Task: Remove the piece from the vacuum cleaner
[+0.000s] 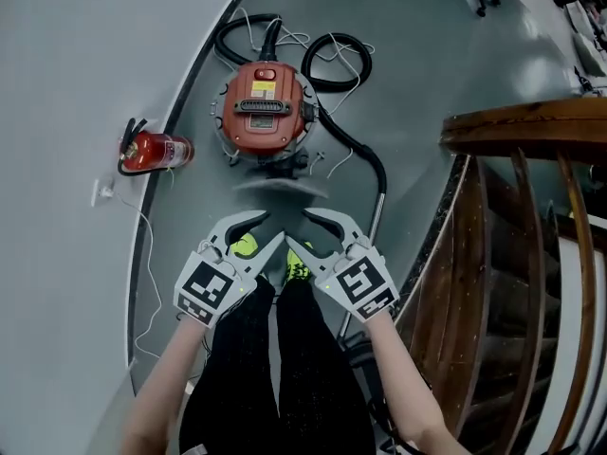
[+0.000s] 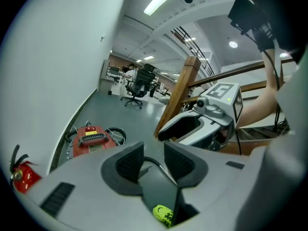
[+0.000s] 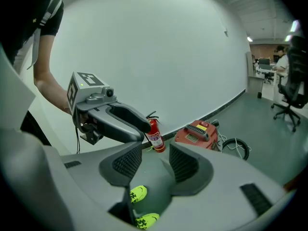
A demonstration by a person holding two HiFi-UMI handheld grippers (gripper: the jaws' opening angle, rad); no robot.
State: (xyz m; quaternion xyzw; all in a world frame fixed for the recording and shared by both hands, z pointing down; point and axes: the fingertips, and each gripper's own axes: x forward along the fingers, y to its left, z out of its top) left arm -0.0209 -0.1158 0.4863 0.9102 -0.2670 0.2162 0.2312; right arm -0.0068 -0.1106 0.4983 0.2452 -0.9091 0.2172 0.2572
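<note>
Head view: vacuum cleaner [image 1: 264,112] stands on the grey floor ahead of the feet, just off the curved wall. It has a round red-orange drum, a black slotted handle across the lid, a yellow label and a red button above it. Black hose [image 1: 334,64] loops behind the drum and runs down the right side into a metal wand [image 1: 376,224] lying on the floor. White cord is scattered round the base. Fire extinguisher [image 1: 156,150] lies at the wall, left of the drum. Left gripper [image 1: 268,227] and right gripper [image 1: 300,227] are held side by side, tips near each other, above the yellow-green shoes [image 1: 245,246] and well short of the vacuum. Wooden railing [image 1: 531,126] is at right.

Left gripper view: jaws spread, with nothing between the pads, only floor and a stretch of wand far behind. The vacuum sits low left, apart from the jaws. An office chair [image 2: 138,86] stands further down the room.

Right gripper view: jaws spread wider and empty; shoes show below the gap. The vacuum is past the right pad and the extinguisher just left of it, neither touched.
</note>
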